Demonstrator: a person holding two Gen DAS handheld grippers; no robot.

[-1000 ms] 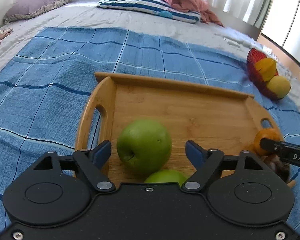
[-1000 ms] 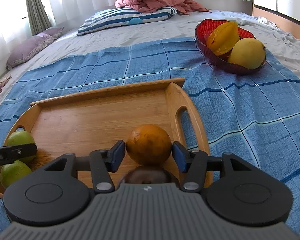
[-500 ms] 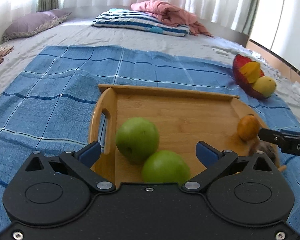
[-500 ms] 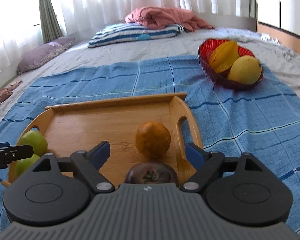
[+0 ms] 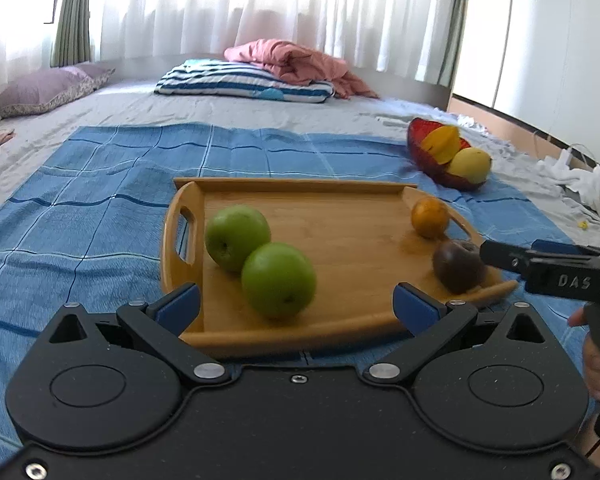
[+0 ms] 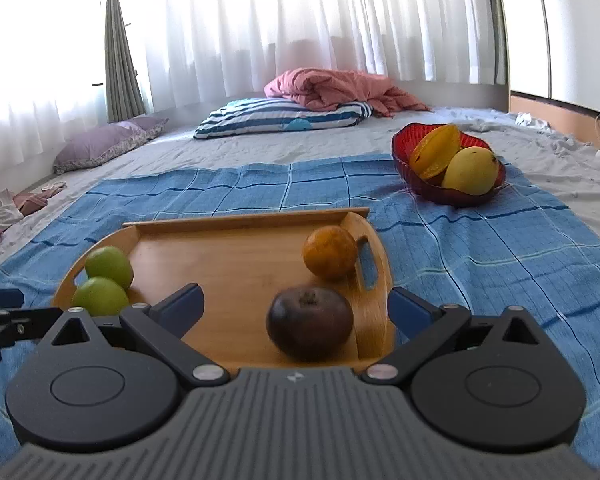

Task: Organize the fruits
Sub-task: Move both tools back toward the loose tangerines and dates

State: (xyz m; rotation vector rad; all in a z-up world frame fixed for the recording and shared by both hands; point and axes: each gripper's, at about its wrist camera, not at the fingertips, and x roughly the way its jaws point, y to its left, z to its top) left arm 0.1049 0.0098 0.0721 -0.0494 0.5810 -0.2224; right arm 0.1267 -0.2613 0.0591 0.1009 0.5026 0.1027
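A wooden tray (image 5: 340, 200) (image 6: 228, 256) lies on a blue checked cloth. Two green apples (image 5: 278, 278) (image 5: 236, 236) sit at its left end; they also show in the right wrist view (image 6: 100, 296) (image 6: 109, 266). An orange (image 5: 430, 216) (image 6: 330, 252) and a dark purple fruit (image 5: 458, 266) (image 6: 310, 322) sit at its right end. My left gripper (image 5: 296, 306) is open and empty, just short of the tray's near edge. My right gripper (image 6: 296, 306) is open and empty, behind the purple fruit; its finger shows in the left wrist view (image 5: 540, 264).
A red bowl (image 6: 432, 188) (image 5: 416, 148) with a starfruit (image 6: 436, 148) and a yellow mango (image 6: 470, 170) stands on the cloth at far right. Pillows and a pink blanket (image 6: 340, 88) lie at the bed's far end. White cloth (image 5: 580, 184) lies at the right.
Both grippers opened wider and pulled back and up from the tray. The apples, orange and purple fruit stay on the tray, now farther from the fingers.
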